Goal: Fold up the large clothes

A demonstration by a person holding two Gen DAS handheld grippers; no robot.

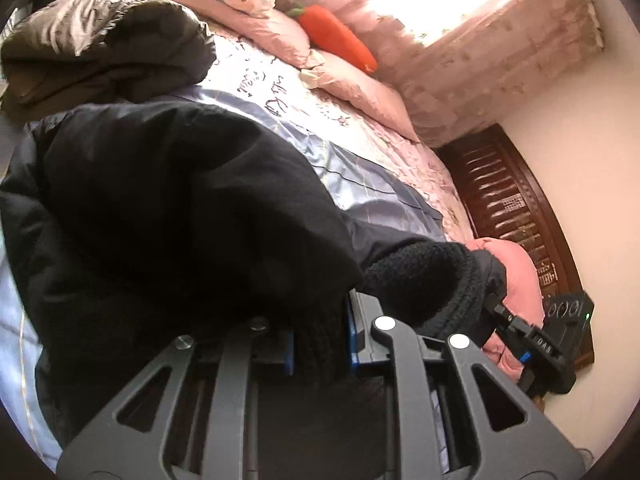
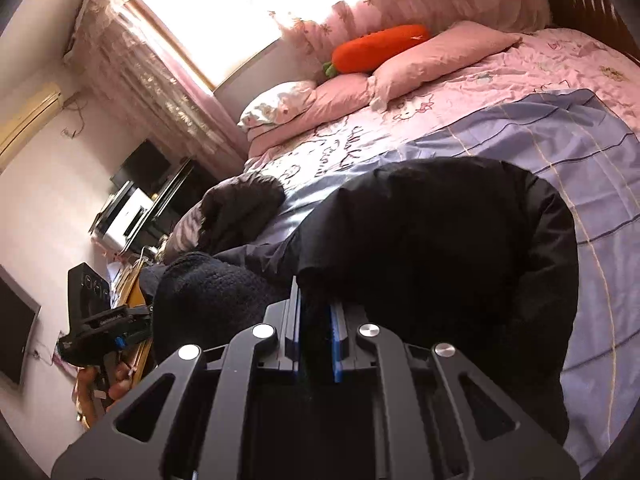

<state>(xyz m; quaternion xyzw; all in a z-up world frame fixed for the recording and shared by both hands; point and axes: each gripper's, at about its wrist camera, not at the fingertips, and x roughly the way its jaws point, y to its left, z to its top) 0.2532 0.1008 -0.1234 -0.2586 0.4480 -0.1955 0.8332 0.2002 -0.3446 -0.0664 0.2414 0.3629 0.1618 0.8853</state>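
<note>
A large black padded jacket (image 1: 160, 208) hangs bunched over the bed, held up by both grippers. My left gripper (image 1: 320, 340) is shut on its black fabric, with a fleecy knit part (image 1: 420, 280) beside it. My right gripper (image 2: 316, 340) is shut on another fold of the same jacket (image 2: 440, 240). The right gripper shows in the left wrist view (image 1: 532, 348) at the right, and the left gripper shows in the right wrist view (image 2: 108, 328) at the left. The fingertips are hidden in the cloth.
The bed has a lilac striped sheet (image 2: 580, 152) and a pink quilt (image 2: 540, 68). Pink pillows (image 1: 272, 32) and an orange carrot plush (image 1: 340, 36) lie at the head. A brown-grey jacket (image 1: 100, 52) lies bunched beside. A dark wooden headboard (image 1: 516, 208) and a bright window (image 2: 224, 12) stand beyond.
</note>
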